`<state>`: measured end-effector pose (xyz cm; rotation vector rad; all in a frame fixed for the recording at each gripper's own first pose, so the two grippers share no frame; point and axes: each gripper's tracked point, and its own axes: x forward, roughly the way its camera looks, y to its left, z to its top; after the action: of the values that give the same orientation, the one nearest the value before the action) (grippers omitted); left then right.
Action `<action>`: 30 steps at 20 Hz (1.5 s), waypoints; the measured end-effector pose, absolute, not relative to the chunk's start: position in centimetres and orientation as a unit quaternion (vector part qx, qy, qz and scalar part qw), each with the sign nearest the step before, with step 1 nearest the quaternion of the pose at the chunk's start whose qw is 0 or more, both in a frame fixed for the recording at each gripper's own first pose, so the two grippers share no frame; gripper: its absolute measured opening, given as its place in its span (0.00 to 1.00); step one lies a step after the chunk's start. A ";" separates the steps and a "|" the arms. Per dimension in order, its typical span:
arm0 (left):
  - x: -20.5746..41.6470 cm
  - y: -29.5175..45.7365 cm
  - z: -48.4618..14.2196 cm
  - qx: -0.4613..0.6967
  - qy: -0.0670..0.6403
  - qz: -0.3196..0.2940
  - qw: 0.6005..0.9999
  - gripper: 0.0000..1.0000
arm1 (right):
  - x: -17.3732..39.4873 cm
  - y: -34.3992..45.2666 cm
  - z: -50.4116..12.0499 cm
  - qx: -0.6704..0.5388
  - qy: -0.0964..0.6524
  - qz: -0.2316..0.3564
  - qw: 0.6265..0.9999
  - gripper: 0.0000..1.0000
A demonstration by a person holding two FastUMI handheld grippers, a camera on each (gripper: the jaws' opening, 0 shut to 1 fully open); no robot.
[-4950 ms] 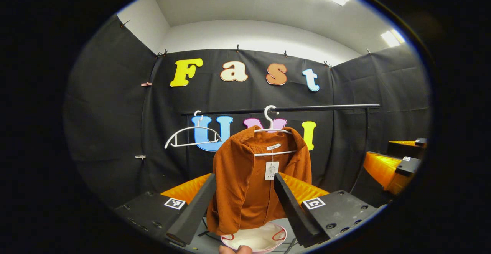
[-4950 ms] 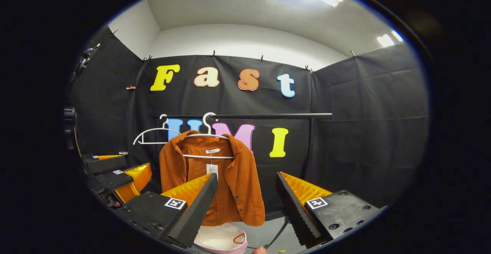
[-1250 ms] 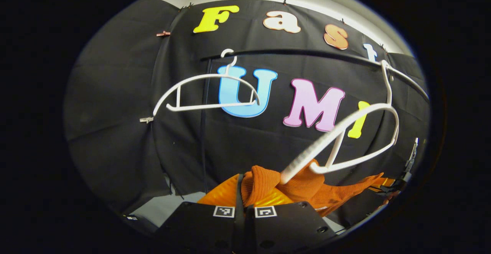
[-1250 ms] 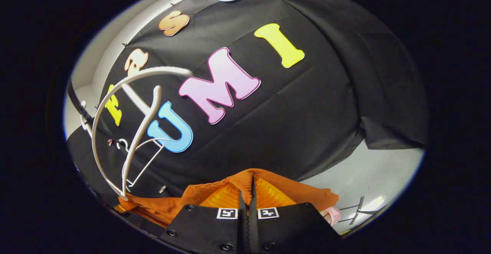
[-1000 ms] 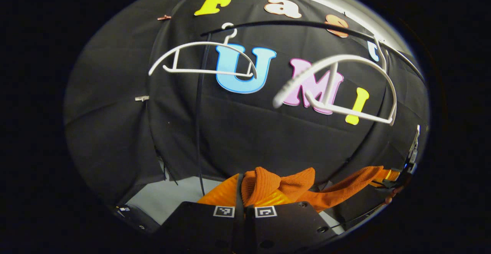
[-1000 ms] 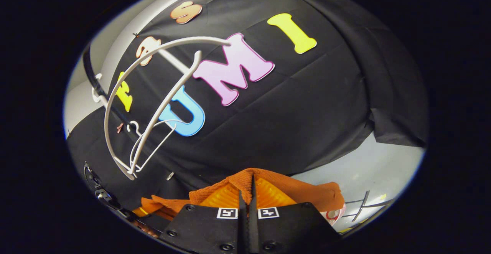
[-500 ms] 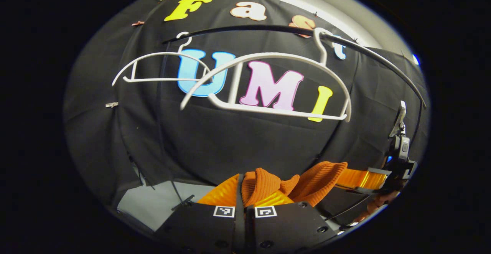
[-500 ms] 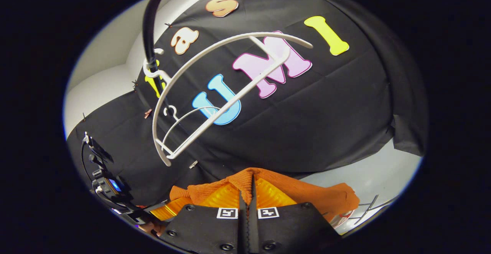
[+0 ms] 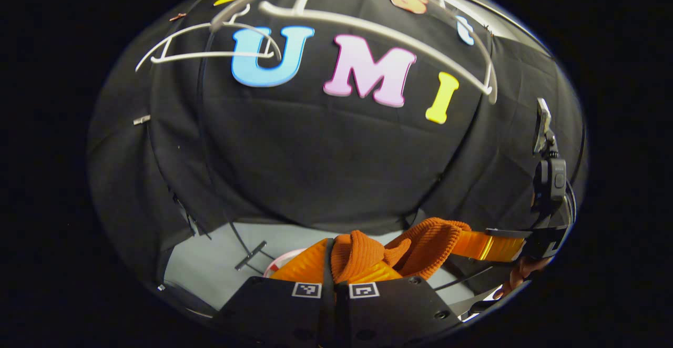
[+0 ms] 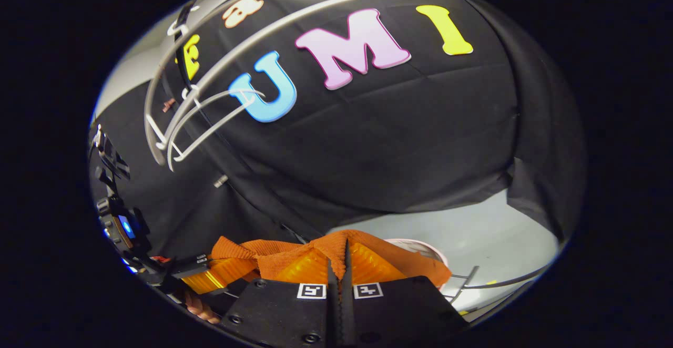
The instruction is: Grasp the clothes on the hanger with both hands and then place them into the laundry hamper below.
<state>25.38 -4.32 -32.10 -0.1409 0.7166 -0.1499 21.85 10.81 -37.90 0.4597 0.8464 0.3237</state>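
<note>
The orange ribbed jacket point(image 9: 363, 251) is off the hanger and bunched between my two grippers. In the left gripper view my left gripper point(image 9: 330, 245) is shut on a fold of it, and the cloth stretches right to the right gripper point(image 9: 491, 245). In the right gripper view my right gripper point(image 10: 344, 248) is shut on the jacket point(image 10: 415, 269), which runs left toward the left gripper point(image 10: 202, 279). The pale rim of the hamper point(image 10: 428, 248) peeks out below the cloth, its rim point(image 9: 278, 263) also low in the left gripper view.
Two bare white hangers, one near point(image 9: 378, 27) and one farther point(image 9: 210, 53), hang on the black rail high above; both hangers point(image 10: 247, 32) also top the right gripper view. A rack foot point(image 9: 250, 256) lies on the grey floor point(image 10: 489, 237). A hand point(image 9: 518, 274) holds the right gripper.
Five seconds ago the jacket hung on the hanger and both grippers were open. Over the last second both grippers have sunk with the jacket; the bare hanger swings above and the hamper rim has come into view.
</note>
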 end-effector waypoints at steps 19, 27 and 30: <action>20.2 -2.4 -46.4 -0.027 0.487 -0.052 0.871 0.96 | 15.2 6.1 -51.5 0.082 0.529 0.064 0.842 0.99; 20.1 -0.5 -39.4 -0.061 0.419 -0.041 0.905 0.96 | 15.7 7.7 -45.3 0.118 0.473 0.046 0.872 0.98; 19.9 0.4 -35.4 -0.065 0.377 -0.038 0.923 0.96 | 16.3 8.0 -41.9 0.126 0.438 0.042 0.889 0.98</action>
<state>19.87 0.42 -35.41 -0.1342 0.7730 -0.0789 16.26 7.97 -41.86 0.2625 0.9104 0.0881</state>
